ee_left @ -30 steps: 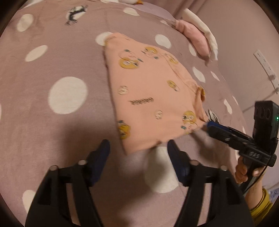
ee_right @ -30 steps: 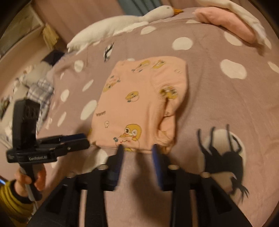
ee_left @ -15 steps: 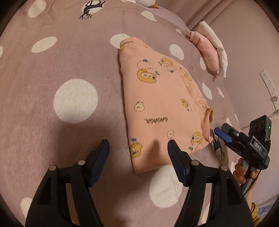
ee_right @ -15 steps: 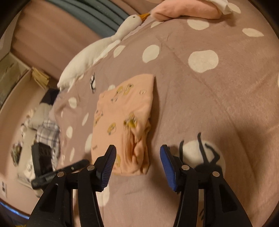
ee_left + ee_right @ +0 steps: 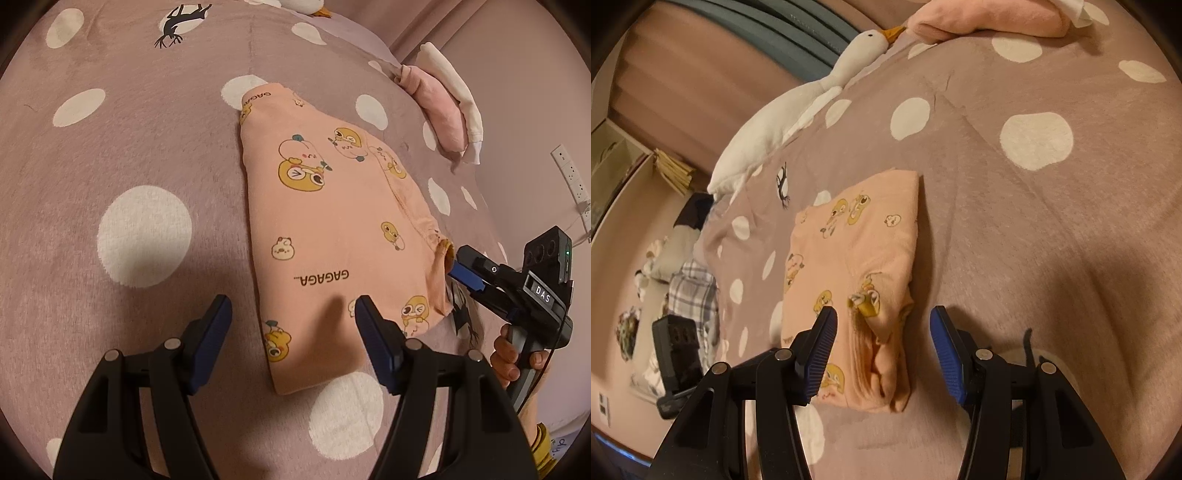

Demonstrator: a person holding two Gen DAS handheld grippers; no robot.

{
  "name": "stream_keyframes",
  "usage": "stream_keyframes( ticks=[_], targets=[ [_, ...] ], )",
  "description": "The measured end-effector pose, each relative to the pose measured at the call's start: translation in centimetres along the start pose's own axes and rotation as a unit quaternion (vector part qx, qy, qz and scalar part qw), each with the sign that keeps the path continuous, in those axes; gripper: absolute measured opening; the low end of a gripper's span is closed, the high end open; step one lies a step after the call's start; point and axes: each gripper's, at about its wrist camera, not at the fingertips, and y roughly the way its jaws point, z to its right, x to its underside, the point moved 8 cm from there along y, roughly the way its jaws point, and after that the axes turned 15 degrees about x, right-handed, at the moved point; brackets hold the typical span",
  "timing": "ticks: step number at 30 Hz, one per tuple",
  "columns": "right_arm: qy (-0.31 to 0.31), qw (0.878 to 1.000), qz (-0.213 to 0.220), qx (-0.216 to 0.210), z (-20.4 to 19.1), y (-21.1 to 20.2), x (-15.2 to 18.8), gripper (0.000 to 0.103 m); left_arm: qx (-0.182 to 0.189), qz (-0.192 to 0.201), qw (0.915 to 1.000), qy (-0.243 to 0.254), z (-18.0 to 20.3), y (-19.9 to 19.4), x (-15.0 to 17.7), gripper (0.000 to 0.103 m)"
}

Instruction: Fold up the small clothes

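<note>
A folded peach garment (image 5: 332, 229) printed with yellow cartoon ducks lies flat on a mauve bedspread (image 5: 129, 147) with white dots. My left gripper (image 5: 291, 301) hovers open over the garment's near left edge, with nothing between its pads. In the right wrist view the same garment (image 5: 849, 251) shows its thick folded side and a tucked sleeve cuff. My right gripper (image 5: 883, 312) stands open astride that thick near end, its pads apart from the cloth. From the left wrist view, the right gripper (image 5: 460, 264) sits at the garment's right edge, held by a hand (image 5: 509, 354).
A white goose plush (image 5: 798, 110) lies along the bed's far side. A pink and white bundle (image 5: 439, 110) rests at the bed's far right. A wall socket (image 5: 570, 177) with a cable is on the right wall. Plaid cloth (image 5: 694, 295) lies on the floor beyond the bed.
The right gripper rolled and shifted from the garment's near edge to its thick right side, with wider jaws. The left gripper slid over the garment's near left corner.
</note>
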Motion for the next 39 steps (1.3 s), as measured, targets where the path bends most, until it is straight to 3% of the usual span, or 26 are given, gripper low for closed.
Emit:
stream_keyframes(
  ticks=[27, 30, 33, 35, 38, 39],
  targets=[
    [0.007, 1.000, -0.008, -0.007, 0.1, 1.4, -0.6, 0.053, 0.002, -0.004, 1.0000, 0.001, -0.1, 1.6, -1.0, 0.069],
    [0.004, 1.000, 0.006, 0.008, 0.1, 1.1, -0.9, 0.053, 0.000, -0.002, 1.0000, 0.001, -0.2, 1.8, -1.3, 0.069],
    [0.002, 0.996, 0.068, 0.050, 0.5, -0.6, -2.0, 0.053, -0.017, 0.015, 0.9997, 0.008, -0.3, 1.3, -2.3, 0.069],
    [-0.017, 0.995, 0.096, 0.037, -0.6, -1.9, -2.4, 0.053, -0.020, 0.031, 0.9993, 0.009, -0.3, 0.8, -3.5, 0.069],
    [-0.063, 0.992, 0.102, 0.028, -2.9, -2.2, -1.8, 0.053, -0.032, 0.061, 0.9974, 0.023, 0.2, 0.1, -6.1, 0.067],
    [-0.086, 0.990, 0.106, 0.031, -3.9, -2.3, -1.3, 0.053, -0.037, 0.074, 0.9962, 0.028, 0.4, -0.1, -7.1, 0.061]
  ],
)
